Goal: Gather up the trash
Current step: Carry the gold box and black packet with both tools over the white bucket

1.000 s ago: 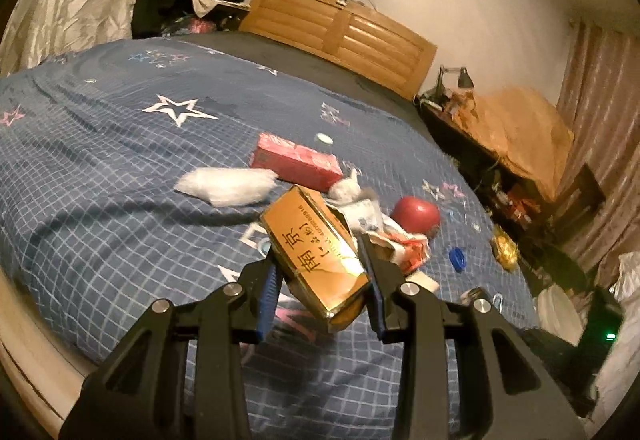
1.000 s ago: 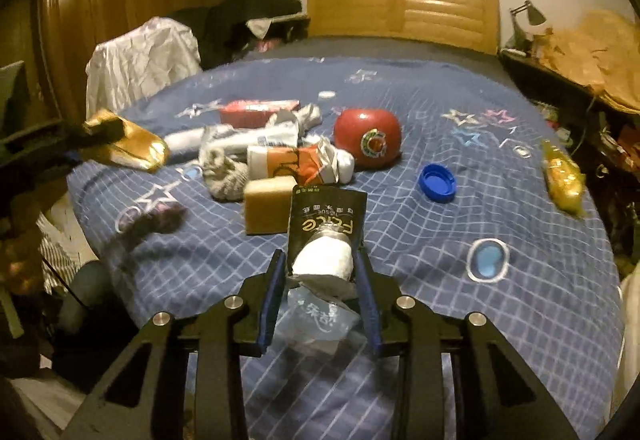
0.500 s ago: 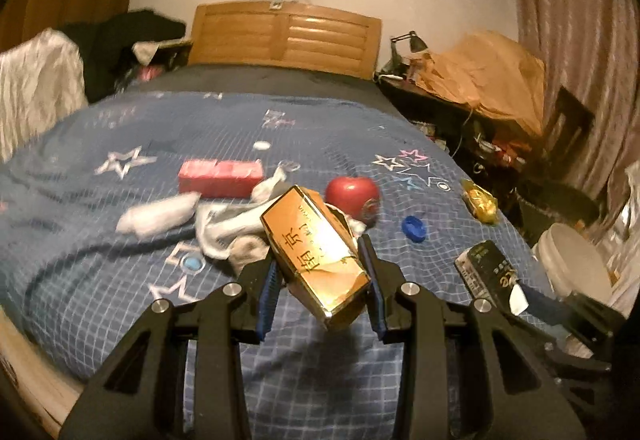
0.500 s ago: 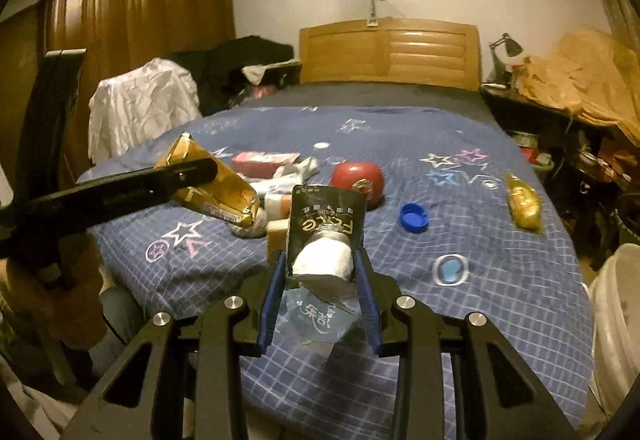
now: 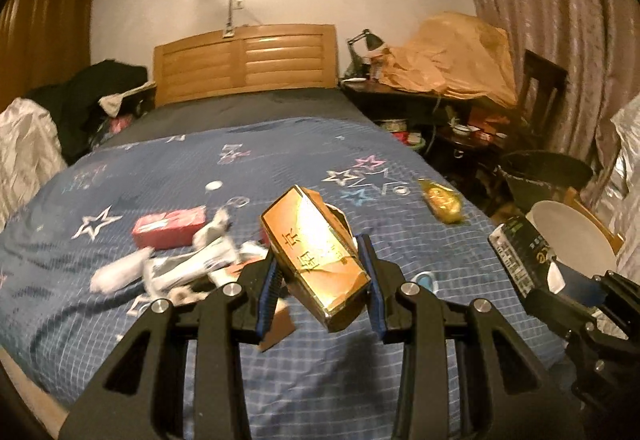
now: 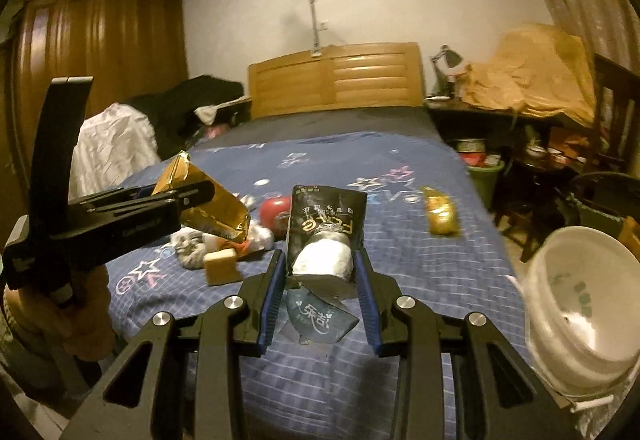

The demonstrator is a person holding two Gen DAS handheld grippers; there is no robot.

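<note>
Held, my left gripper [image 5: 322,276]: gold box [image 5: 316,256], clamped between both pads, above the bed [image 5: 248,152]. Held, my right gripper [image 6: 320,274]: black pouch [image 6: 325,232] with white tissue, pinched tight. On the bed: red box [image 5: 170,227], yellow wrapper [image 5: 442,200], crumpled scraps. Right of bed: white bucket [image 6: 580,304].

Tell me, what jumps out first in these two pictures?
A shiny gold box is clamped in the left gripper above the bed, and a black tissue pack with white tissue showing sits in the right gripper. Behind them, litter lies on the blue star-patterned bedspread, and a white bucket waits at the bed's right side.
</note>
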